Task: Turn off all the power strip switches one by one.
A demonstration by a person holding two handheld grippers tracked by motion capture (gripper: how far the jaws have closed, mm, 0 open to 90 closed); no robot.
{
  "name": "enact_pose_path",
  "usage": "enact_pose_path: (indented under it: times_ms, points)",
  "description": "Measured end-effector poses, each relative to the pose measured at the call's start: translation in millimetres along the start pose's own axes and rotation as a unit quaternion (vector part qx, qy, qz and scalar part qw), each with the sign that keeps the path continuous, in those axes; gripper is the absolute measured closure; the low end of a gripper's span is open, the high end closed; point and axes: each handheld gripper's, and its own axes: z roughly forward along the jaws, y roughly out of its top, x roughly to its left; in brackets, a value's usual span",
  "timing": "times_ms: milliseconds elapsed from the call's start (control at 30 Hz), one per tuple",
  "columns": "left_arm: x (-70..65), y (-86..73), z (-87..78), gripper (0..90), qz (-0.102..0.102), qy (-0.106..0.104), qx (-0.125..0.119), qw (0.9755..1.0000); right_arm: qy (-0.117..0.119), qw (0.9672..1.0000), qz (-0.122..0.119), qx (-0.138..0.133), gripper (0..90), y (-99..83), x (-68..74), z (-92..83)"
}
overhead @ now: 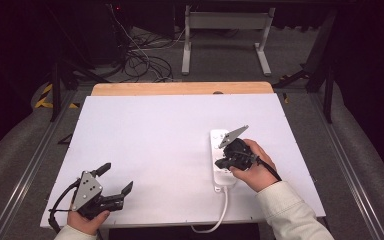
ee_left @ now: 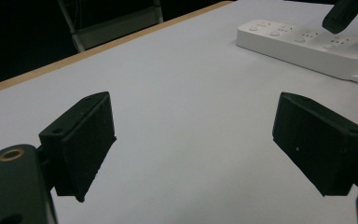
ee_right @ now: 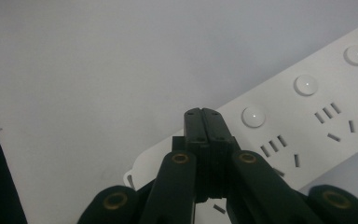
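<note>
High view findings: a white power strip (overhead: 220,159) is seen on the white table (overhead: 155,145), at about 4 o'clock from the table's centre, lying lengthwise toward the near edge. Its white cord (overhead: 219,212) is led off the near edge at 6 o'clock. In the right gripper view the strip (ee_right: 307,116) is shown with round white buttons in a row, each beside a group of slots.

The right gripper (overhead: 223,162) is held over the strip's near half. In the right gripper view its jaws are pressed flat together with nothing between them, tips (ee_right: 204,122) just short of one button. Whether the tips touch the strip cannot be told. The strip's near end is covered by the gripper and the right hand (overhead: 252,167) in the high view, and its far end is cut off by the frame in the right gripper view.

The left gripper (overhead: 114,179) is held by the left hand (overhead: 87,220) at 7 o'clock, near the table's near-left corner, well apart from the strip. Its jaws are spread wide over bare table in the left gripper view (ee_left: 193,149), holding nothing. The strip (ee_left: 307,44) is seen there at 1 o'clock.

A wooden strip (overhead: 180,88) is noted along the far edge at 12 o'clock. Bare table is recorded from the centre out to 9 and 12 o'clock.
</note>
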Motion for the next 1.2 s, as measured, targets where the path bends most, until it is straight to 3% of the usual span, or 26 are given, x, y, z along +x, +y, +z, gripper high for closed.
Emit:
enact_pose_path:
  times_ms: [1200]
  points:
    - [-0.2,-0.5,0.5,13.5,-0.003,0.0,0.002,1.0,-0.005,0.9999,0.012,0.004,90.0,-10.5,1.3,14.4]
